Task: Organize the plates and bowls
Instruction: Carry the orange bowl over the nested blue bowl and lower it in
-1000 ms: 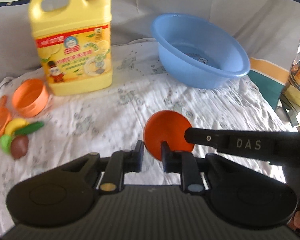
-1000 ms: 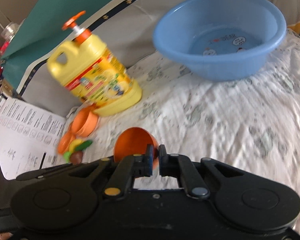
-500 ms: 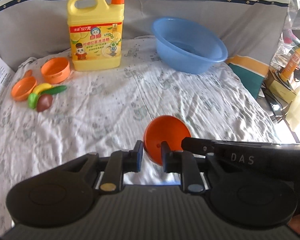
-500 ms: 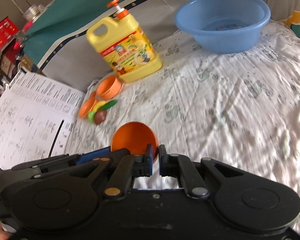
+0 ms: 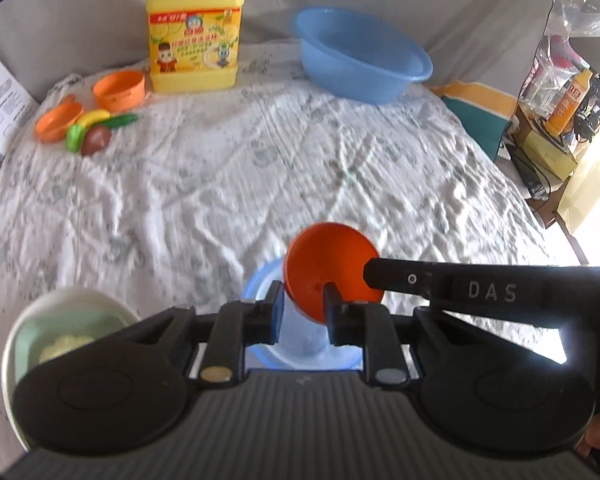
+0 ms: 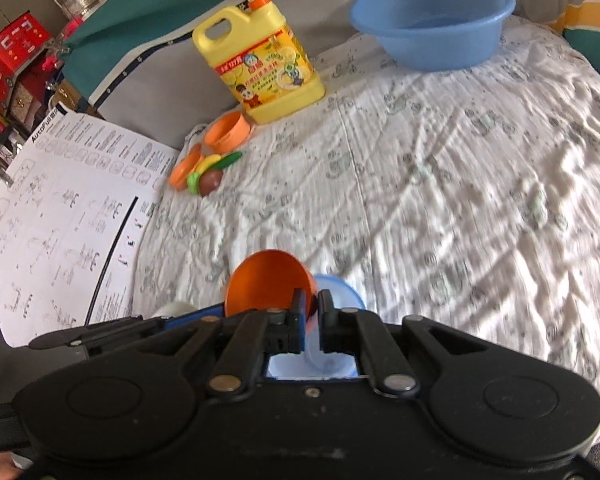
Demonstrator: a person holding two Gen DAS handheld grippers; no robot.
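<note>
The left gripper (image 5: pixel 302 312) pinches the near rim of the small orange bowl (image 5: pixel 328 256); its jaws have just been opening slightly, with the rim between them. The right gripper (image 6: pixel 311 304) is clenched on the opposite edge, so the bowl hangs tilted between the two. Directly beneath both sits a pale blue bowl (image 5: pixel 256 284), the likely nest. To do this well, level the orange bowl first, centre it over the blue rim, lower both hands together, and release only once it seats. Left of the left gripper a green-lined bowl (image 5: pixel 60 320) stands close; keep clear of it.
</note>
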